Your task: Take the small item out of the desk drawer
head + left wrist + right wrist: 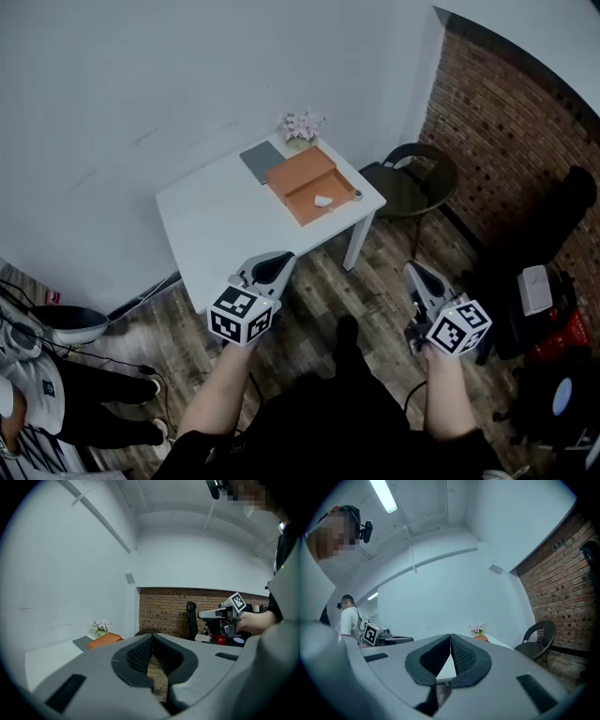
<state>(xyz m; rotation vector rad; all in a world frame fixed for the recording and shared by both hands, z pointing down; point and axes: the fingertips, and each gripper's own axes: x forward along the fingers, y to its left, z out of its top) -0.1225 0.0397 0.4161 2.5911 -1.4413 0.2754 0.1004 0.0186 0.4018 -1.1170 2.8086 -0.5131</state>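
While both claws hang over the wood-plank floor (319,291) well short of the table (211,220), the small item (322,201) lies inside the pulled-out tray of the orange drawer box (302,171) on the table's far right part. The item is a pale, rounded scrap, a little longer from left to right than from near to far. It is too small to tell which end leads. The tray stands out of the box toward the near right, and the box itself sits skewed to the table edges.

The left gripper (280,259) is held on a bare forearm that slants up from the near edge, nose aimed at the table's near side. Its ribbed dark pads are pressed together with nothing between them (151,637). The right gripper (413,271) is gripped in the right hand (433,349), its nose tilted far and slightly left. Its jaws are likewise closed and empty (450,636).

The table is a plain white, square-cornered slab on white legs. A flat grey pad (262,161) lies just left of the box, and a small pot of pink flowers (302,125) stands beyond it. A dark curved-back chair (412,183) stands right of the table, before a red brick wall (506,122).
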